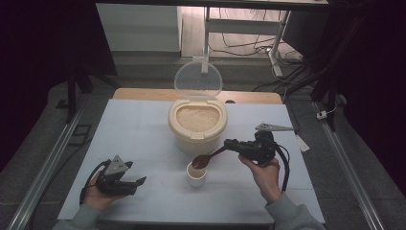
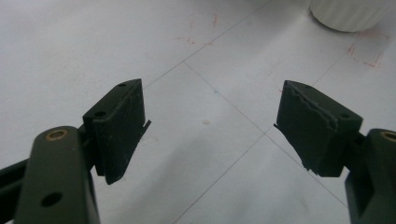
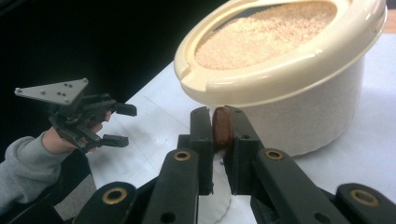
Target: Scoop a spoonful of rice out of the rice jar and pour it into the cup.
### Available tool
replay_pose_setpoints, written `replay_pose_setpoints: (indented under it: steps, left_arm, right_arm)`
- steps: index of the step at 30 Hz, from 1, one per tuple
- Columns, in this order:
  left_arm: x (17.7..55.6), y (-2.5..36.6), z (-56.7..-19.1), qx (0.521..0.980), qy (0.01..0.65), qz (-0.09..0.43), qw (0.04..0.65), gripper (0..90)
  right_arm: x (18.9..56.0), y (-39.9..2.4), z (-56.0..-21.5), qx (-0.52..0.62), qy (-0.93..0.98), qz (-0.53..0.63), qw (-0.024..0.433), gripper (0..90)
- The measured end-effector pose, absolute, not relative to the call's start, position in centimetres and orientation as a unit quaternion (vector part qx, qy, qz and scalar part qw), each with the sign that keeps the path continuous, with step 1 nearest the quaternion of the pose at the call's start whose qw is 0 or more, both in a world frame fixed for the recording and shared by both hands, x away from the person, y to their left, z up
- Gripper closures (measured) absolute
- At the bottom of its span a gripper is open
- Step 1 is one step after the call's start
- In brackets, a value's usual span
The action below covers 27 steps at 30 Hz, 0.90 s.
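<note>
High view: right gripper [image 1: 233, 144] clamps a glossy brown spoon [image 1: 201, 161] over the white cup [image 1: 196, 176]; left gripper [image 1: 139, 183] gapes wide.

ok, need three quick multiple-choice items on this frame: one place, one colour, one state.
1. Where is the spoon's bowl?
A. over the small white cup
B. inside the rice container
C. flat on the table

2. What colour is the spoon?
A. white
B. brown
C. green

3. How do the left gripper's fingers stand?
A. clamped on the spoon
B. apart, nothing between them
C. closed on the cup

Answers:
1 A, high view shows the bowl above the cup's rim.
2 B, brown in high view.
3 B, left gripper view shows bare table between them.
</note>
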<state>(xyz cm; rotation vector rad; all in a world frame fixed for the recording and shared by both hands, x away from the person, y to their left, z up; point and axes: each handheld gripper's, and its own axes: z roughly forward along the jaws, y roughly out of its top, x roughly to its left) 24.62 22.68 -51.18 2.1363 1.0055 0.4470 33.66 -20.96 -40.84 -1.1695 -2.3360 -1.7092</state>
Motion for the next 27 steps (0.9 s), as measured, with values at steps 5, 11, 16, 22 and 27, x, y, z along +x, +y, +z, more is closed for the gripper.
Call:
replay_pose_setpoints:
  steps: [5, 11, 16, 22, 27]
  left_arm:
    - [24.6, 22.7, -51.2, 0.829, 0.391, 0.173, 0.361, 23.8]
    - [24.6, 22.7, -51.2, 0.829, 0.391, 0.173, 0.361, 23.8]
    - [24.7, 22.7, -51.2, 0.828, 0.392, 0.173, 0.361, 23.8]
    - [24.7, 22.7, -51.2, 0.828, 0.392, 0.173, 0.362, 23.8]
    - [24.6, 22.7, -51.2, 0.828, 0.392, 0.173, 0.362, 23.7]
  right_arm:
    - [33.5, -21.6, -40.6, -0.369, -0.741, -0.560, 0.012, 82.3]
    - [33.3, -23.0, -40.0, -0.369, -0.732, -0.573, 0.012, 82.4]
    - [32.9, -24.2, -39.2, -0.363, -0.731, -0.578, 0.001, 82.3]
    - [32.6, -25.5, -38.3, -0.360, -0.733, -0.577, -0.009, 82.3]
    - [32.3, -26.7, -37.8, -0.363, -0.736, -0.571, -0.018, 82.3]
